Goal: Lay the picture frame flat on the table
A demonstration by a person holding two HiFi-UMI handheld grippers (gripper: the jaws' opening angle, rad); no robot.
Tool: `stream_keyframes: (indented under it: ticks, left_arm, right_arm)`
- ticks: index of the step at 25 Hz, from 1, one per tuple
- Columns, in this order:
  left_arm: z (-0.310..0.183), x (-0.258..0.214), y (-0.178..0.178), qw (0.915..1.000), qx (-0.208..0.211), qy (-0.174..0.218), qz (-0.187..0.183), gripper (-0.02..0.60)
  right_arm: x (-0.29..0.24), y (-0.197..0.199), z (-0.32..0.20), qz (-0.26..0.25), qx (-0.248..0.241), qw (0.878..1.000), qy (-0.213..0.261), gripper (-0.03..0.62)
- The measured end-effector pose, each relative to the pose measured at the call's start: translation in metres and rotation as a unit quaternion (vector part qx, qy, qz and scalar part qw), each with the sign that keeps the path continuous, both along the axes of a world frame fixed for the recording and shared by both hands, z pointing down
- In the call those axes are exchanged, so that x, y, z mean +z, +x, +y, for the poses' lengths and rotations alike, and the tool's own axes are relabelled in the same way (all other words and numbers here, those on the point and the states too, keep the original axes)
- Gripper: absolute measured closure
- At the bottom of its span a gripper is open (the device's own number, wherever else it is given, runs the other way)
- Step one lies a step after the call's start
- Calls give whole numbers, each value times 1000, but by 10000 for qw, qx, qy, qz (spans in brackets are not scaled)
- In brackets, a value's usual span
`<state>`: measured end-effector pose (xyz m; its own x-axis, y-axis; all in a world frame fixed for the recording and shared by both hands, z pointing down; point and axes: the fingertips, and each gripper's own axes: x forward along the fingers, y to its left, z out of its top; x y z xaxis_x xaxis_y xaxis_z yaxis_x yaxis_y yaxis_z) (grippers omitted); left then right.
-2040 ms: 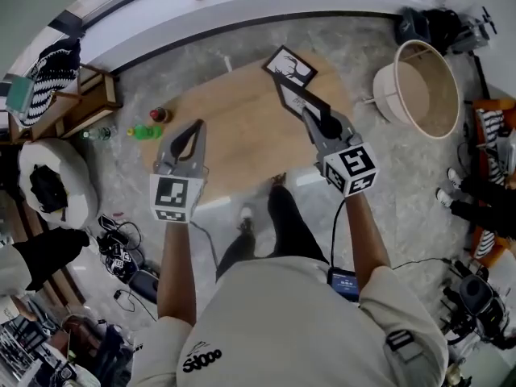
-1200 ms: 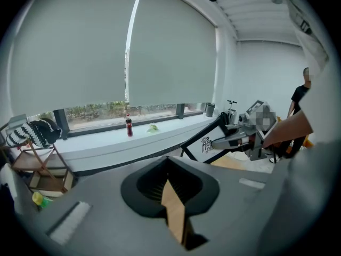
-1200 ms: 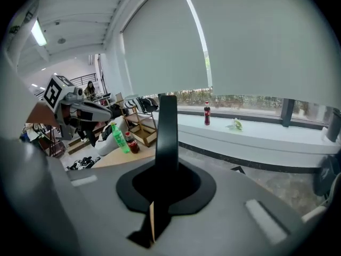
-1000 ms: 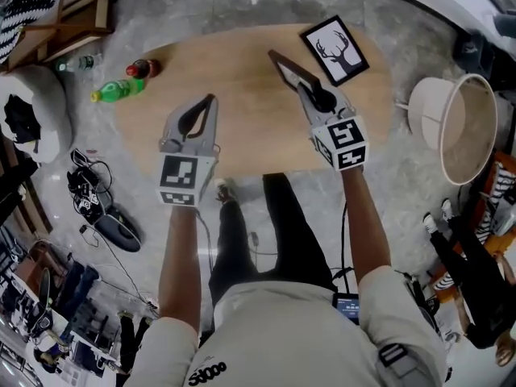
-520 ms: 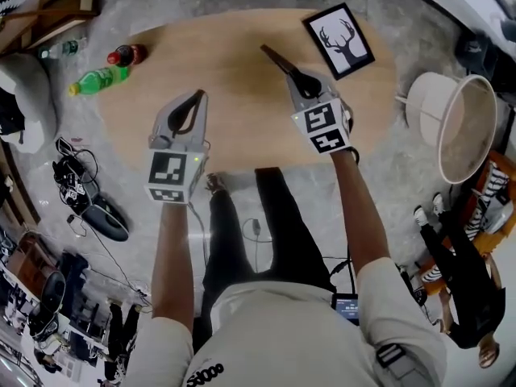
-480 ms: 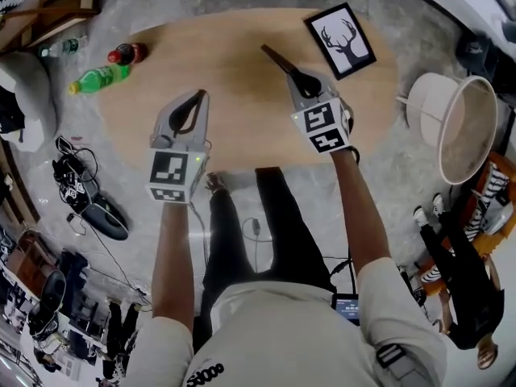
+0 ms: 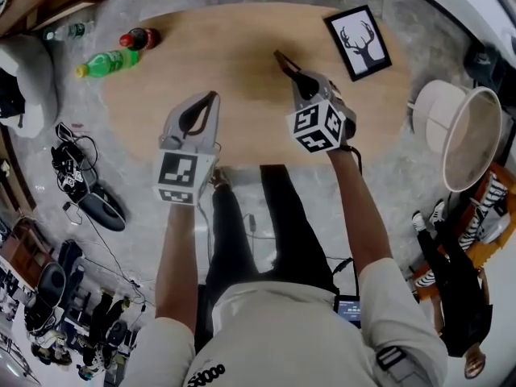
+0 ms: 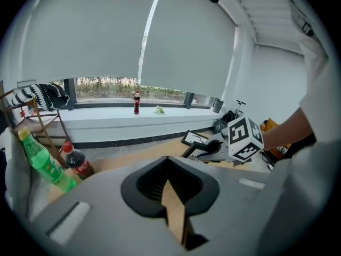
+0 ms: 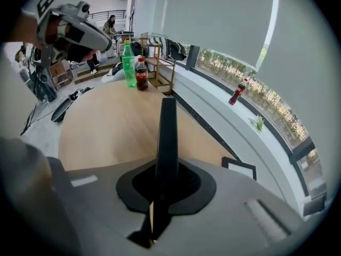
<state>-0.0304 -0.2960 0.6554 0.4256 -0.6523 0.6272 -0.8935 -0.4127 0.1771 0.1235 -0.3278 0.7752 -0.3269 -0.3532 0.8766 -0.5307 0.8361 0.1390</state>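
Grips the thin dark picture frame (image 9: 168, 121) edge-on in the right claw (image 9: 167, 164), over the table (image 9: 106, 132); holds the left claw (image 8: 168, 159) pinched together, empty.

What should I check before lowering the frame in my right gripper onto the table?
1. Grip: right gripper has its jaws shut on the edge of the held picture frame. Ok.
2. Frame flat on the table: not yet, it sticks out edge-on from the jaws. Not ok.
3. Landing spot: bare wood beneath the frame. Ok.
4. Antler picture: lies flat at the table's far right, apart from the held frame. Ok.
5. Left gripper: jaws together, empty, off to the side. Ok.
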Motion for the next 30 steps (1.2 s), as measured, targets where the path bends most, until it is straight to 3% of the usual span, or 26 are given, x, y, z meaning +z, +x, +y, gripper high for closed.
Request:
stream_keyframes:
  ticks: [9,15,20,26,30]
  left_arm:
    - [16,3,-8,10000,21,-59,55,572]
    - [23,6,-8,9999,107,-80,52,572]
    - [27,11,-10,9999,80,-57,41,572]
    - [35,26,-8,9997,170,-189,61,572]
    - [42,37,-13,9994,168,-303,28,572]
  right_arm:
    - [14,-19,27,286,-259,9992,-141,571]
    - [22,-27,43,308,-401,9984,-238,518]
    - [36,-34,59,382,-557,9965,-496,420]
    - [54,-33,77,1027,-1195,9872,-239,360]
    - [66,-31,88,1240,-1269,9841,-118,326]
